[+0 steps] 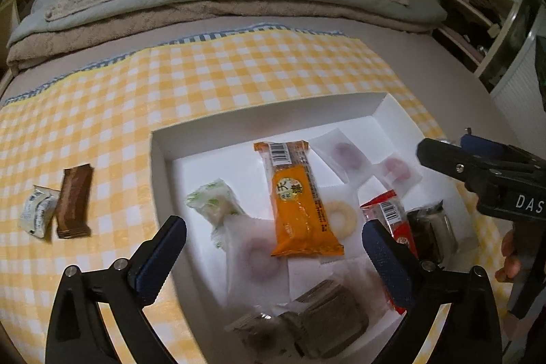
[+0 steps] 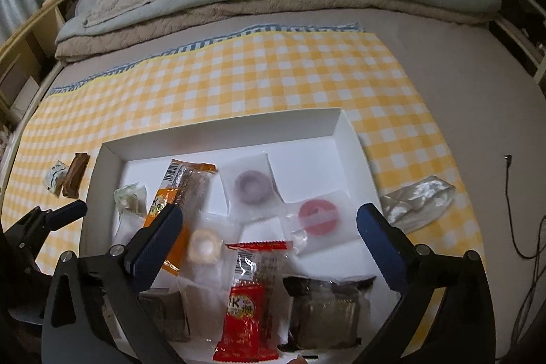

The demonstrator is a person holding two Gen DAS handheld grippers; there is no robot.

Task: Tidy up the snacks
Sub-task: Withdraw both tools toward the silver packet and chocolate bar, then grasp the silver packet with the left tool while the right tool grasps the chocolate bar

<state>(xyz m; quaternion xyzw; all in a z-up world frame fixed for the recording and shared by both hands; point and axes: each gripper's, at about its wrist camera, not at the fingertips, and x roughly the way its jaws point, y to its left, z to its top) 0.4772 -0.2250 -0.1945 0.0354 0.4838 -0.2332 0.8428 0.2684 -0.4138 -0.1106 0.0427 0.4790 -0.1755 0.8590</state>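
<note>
The near rim of the shallow white cardboard tray (image 2: 218,128) is cut off below both views, and the dark wrapped blocks there are blurred. Inside it lie one orange packet (image 1: 300,203), one red packet (image 2: 245,306) and at least three clear-wrapped ring sweets. Left of it, on the yellow checked cloth (image 1: 211,70), two small snacks (image 1: 58,207) touch. The left tongs (image 1: 273,255) and right tongs (image 2: 269,241) gape wide, empty, above the tray. Bare cloth stretches beyond.

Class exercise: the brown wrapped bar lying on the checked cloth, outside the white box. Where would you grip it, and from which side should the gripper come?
Grip the brown bar across its narrow width near mid-length, coming down from above. It lies flat and long on the checked cloth. The small white packet sits against one long side, so one finger must slip between them.
</note>
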